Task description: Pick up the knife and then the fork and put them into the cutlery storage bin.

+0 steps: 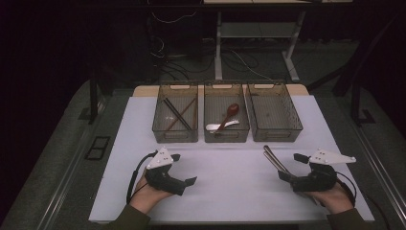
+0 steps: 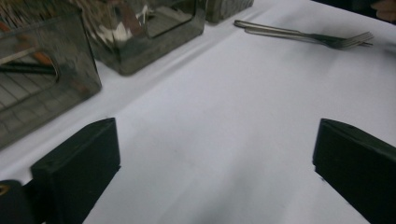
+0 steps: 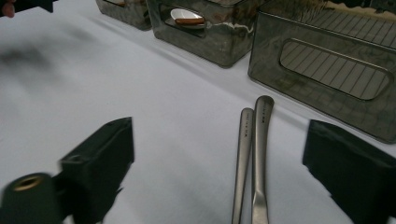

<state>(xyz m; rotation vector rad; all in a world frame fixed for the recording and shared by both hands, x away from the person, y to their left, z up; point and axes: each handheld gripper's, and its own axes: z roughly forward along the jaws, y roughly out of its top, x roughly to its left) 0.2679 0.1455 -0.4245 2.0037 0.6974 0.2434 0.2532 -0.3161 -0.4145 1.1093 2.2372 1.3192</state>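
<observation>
Right gripper view had right gripper [image 3: 217, 158] open, straddling two forks [image 3: 252, 154] for pickup; left gripper [image 2: 215, 158] open, empty.

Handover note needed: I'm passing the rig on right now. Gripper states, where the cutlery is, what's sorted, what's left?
Left gripper: open, nothing between the jaws, low over the white table on the left side.
Right gripper: open, with the two silver metal forks lying flat between its jaws, side by side and not gripped.
Left smoked-plastic bin: holds dark and brown chopsticks.
Middle smoked-plastic bin: holds a reddish-brown spoon and a white spoon.
Right smoked-plastic bin: looks empty.
Done: chopsticks and spoons are binned.
Left: grip the forks and put them away, probably in the right bin.
</observation>
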